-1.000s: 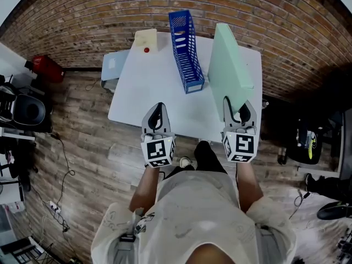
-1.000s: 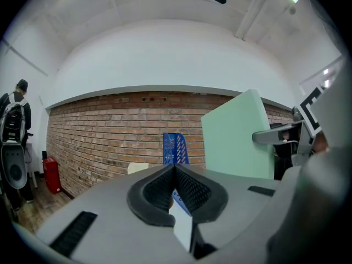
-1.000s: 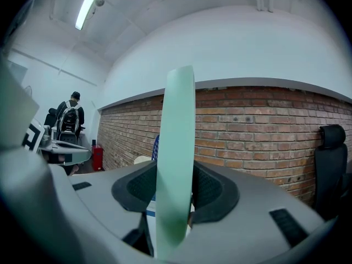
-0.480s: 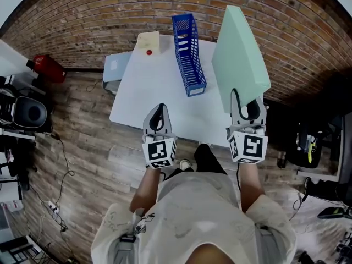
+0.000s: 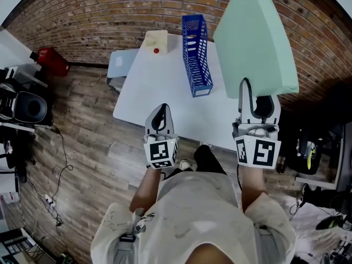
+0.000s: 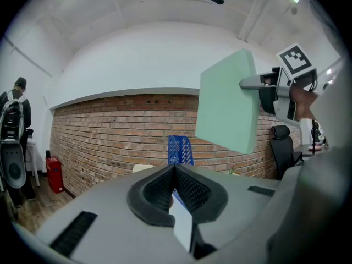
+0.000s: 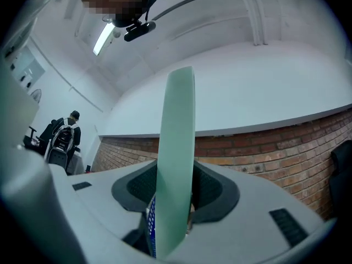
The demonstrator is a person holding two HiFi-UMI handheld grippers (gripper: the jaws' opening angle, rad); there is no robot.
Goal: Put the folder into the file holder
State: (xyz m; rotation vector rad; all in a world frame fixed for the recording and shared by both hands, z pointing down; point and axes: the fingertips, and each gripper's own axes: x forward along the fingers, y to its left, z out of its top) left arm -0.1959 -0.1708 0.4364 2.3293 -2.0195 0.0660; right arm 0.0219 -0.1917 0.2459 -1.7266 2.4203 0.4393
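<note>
A thick pale-green folder [image 5: 254,43] hangs in the air, raised well above the right side of the white table [image 5: 159,92]. My right gripper [image 5: 256,106] is shut on its near edge; in the right gripper view the folder [image 7: 176,158] stands edge-on between the pads. The blue mesh file holder [image 5: 197,54] stands upright on the table, left of the folder, its open top bare. My left gripper [image 5: 159,118] hovers at the table's near edge, shut with nothing in it. From the left gripper view the file holder [image 6: 180,150] shows ahead and the folder [image 6: 228,109] up at the right.
A cream box [image 5: 155,39] with a small red thing [image 5: 156,50] sits at the table's far left corner. A brick wall [image 5: 110,10] runs behind the table. A light-blue stool [image 5: 119,65] stands at the table's left, and an office chair [image 6: 283,147] to the right.
My right gripper has lifted the folder higher and slightly right, so it looms larger in the head view. The left gripper has barely moved.
</note>
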